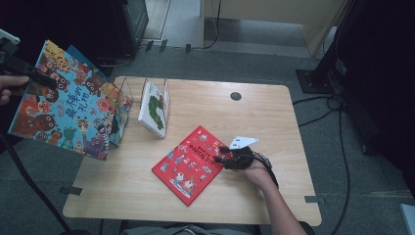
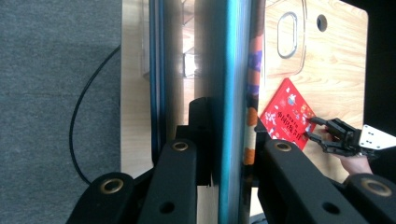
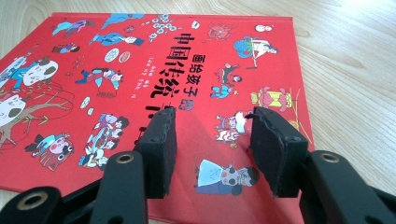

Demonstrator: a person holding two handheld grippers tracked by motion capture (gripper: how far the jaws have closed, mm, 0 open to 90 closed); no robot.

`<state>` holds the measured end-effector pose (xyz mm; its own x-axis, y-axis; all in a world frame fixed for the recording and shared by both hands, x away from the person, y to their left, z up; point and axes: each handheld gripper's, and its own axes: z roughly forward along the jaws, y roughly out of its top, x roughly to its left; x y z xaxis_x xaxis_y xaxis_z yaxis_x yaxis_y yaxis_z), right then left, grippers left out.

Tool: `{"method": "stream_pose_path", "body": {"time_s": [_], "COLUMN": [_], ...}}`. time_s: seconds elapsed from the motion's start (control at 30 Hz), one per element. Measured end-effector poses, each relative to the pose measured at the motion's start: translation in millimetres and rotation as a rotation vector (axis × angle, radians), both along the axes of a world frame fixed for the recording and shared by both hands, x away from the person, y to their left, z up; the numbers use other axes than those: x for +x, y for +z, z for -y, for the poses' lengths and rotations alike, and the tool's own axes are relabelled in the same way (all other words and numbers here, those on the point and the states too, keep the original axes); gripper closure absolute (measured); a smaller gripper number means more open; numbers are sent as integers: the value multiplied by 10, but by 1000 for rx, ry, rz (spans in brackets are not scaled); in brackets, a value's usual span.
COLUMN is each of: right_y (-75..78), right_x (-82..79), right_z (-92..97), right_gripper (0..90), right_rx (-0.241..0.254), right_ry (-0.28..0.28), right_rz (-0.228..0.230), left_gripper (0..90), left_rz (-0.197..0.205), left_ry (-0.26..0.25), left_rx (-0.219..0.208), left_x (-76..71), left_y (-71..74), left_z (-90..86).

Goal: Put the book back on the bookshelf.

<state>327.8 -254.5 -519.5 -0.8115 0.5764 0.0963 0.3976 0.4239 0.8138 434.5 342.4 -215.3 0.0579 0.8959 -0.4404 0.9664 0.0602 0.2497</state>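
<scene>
Soft, even light on the wooden table [image 1: 254,112] in the high view; the top corners and right edge drop into near black; the carpet reads dull grey; the whole picture is slightly soft, small print unreadable. Faint, short shadow under the red book [image 1: 192,164]; nothing hard-edged. In the left gripper view, the big picture book [image 2: 229,93] sits so close it smears into blurred vertical bands with a pale sheen; the table beyond is brighter and sharper; the right edge goes dark. In the right gripper view, bright light washes the wood pale at upper right; the red cover [image 3: 140,84] is crisp and saturated; the black pads [image 3: 161,149] are a bit soft, their inner faces in shade.
</scene>
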Motion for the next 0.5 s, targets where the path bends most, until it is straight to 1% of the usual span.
{"method": "stream_pose_path", "body": {"time_s": [0.07,0.2,0.33,0.4,0.5], "right_y": [-1,2,6,6,6], "right_x": [-3,-1,-4,-6,-9], "right_z": [0,-16,-26,-29,-34], "right_gripper": [506,508,507,507,508], "right_rx": [7,13,-1,-3,-7], "right_ry": [-6,-18,-19,-17,-15], "right_rz": [-9,-18,-7,-5,-1], "left_gripper": [811,811,813,811,811], "left_rz": [0,2,11,15,11], "left_ry": [-1,-2,2,-10,-30], "left_rx": [12,15,29,46,56], "left_x": [68,200,303,354,413], "left_y": [-21,-61,-84,-93,-106], "left_z": [39,92,166,225,287]}}
